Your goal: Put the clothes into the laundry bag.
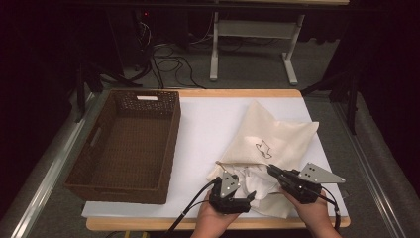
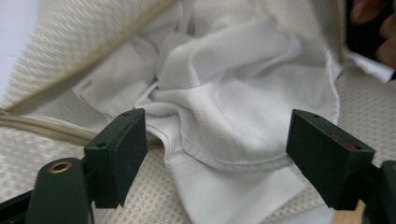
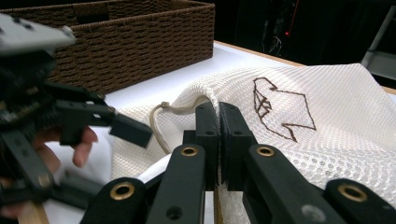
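cream mesh bag lies on the table's right side, long axis running from near mouth to far corner, mouth toward the person. right tool clamped on the mouth's rim; left tool jaws apart around white cloth spilling out. risk: left closing catches mesh too, dragging the bag.

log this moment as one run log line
left gripper: open over white crumpled cloth | right gripper: shut on cream mesh drawstring bag rim | brown woven basket: left of the bag
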{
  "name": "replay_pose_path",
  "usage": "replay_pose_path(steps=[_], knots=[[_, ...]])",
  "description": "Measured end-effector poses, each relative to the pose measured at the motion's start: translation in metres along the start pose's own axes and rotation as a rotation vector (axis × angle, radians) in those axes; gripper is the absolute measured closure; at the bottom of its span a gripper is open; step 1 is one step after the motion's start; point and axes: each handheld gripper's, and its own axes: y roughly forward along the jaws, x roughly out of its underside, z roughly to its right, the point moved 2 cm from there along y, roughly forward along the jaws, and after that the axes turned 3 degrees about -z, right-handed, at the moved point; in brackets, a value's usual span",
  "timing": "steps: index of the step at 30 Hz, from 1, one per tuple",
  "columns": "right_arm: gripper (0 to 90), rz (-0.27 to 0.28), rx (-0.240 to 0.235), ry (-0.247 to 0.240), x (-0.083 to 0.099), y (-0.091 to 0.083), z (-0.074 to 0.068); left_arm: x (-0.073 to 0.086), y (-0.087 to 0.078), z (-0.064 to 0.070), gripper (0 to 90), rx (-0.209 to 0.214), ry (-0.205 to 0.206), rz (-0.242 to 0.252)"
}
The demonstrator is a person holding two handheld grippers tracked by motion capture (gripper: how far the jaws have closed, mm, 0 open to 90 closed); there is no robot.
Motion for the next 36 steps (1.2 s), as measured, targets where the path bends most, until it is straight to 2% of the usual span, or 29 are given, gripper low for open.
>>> replay_pose_path(steps=[1, 3, 4, 5, 6, 7, 9, 11, 13, 17, 19, 23, 26, 30, 36], knots=[[88.7, 0.000, 0.000, -0.001, 0.000, 0.000, 0.000, 0.001, 0.005, -0.002, 22.4, -0.006, -0.031, -0.039], [88.7, -0.001, -0.001, -0.003, 0.000, 0.000, 0.000, 0.004, 0.015, -0.007, 25.4, -0.026, -0.067, -0.135], [88.7, -0.001, -0.001, -0.004, 0.000, 0.000, 0.000, 0.004, 0.015, -0.007, 27.6, -0.018, -0.067, -0.145], [88.7, -0.001, -0.001, -0.006, 0.000, 0.000, 0.000, 0.004, 0.014, -0.005, 32.4, 0.000, -0.048, -0.145], [88.7, -0.001, -0.001, -0.006, 0.000, 0.000, 0.000, 0.005, 0.015, -0.004, 39.8, 0.008, -0.033, -0.170], [88.7, -0.001, -0.001, -0.007, 0.000, -0.001, 0.000, 0.006, 0.015, -0.002, 40.8, 0.003, -0.020, -0.167], [88.7, 0.000, 0.002, -0.004, 0.001, -0.001, 0.001, 0.008, 0.011, 0.001, 43.9, 0.020, -0.008, -0.174], [88.7, 0.000, 0.000, -0.006, 0.000, -0.001, 0.001, 0.010, 0.009, 0.003, 47.6, 0.025, 0.003, -0.171], [88.7, 0.001, -0.004, -0.007, 0.000, -0.001, 0.000, 0.012, 0.008, 0.006, 55.0, 0.044, 0.018, -0.168], [88.7, 0.000, 0.004, -0.007, 0.000, -0.001, 0.000, 0.013, 0.009, 0.008, 78.5, 0.073, 0.031, -0.157], [88.7, 0.001, 0.001, -0.008, 0.000, -0.001, 0.000, 0.012, 0.009, 0.006, 83.5, 0.091, 0.031, -0.149], [88.7, 0.001, 0.000, -0.007, 0.000, -0.001, 0.001, 0.008, 0.008, 0.002, 85.4, 0.086, 0.031, -0.114], [88.7, 0.002, 0.004, -0.004, 0.000, -0.001, 0.001, 0.005, 0.005, -0.001, 85.6, 0.073, 0.046, -0.061], [88.7, 0.002, -0.003, -0.006, 0.000, -0.001, 0.000, 0.000, 0.004, -0.006, 85.8, 0.062, 0.033, -0.009], [88.7, 0.001, 0.003, -0.007, 0.000, 0.000, -0.001, -0.007, 0.008, -0.011, 85.9, 0.034, 0.014, 0.027]])
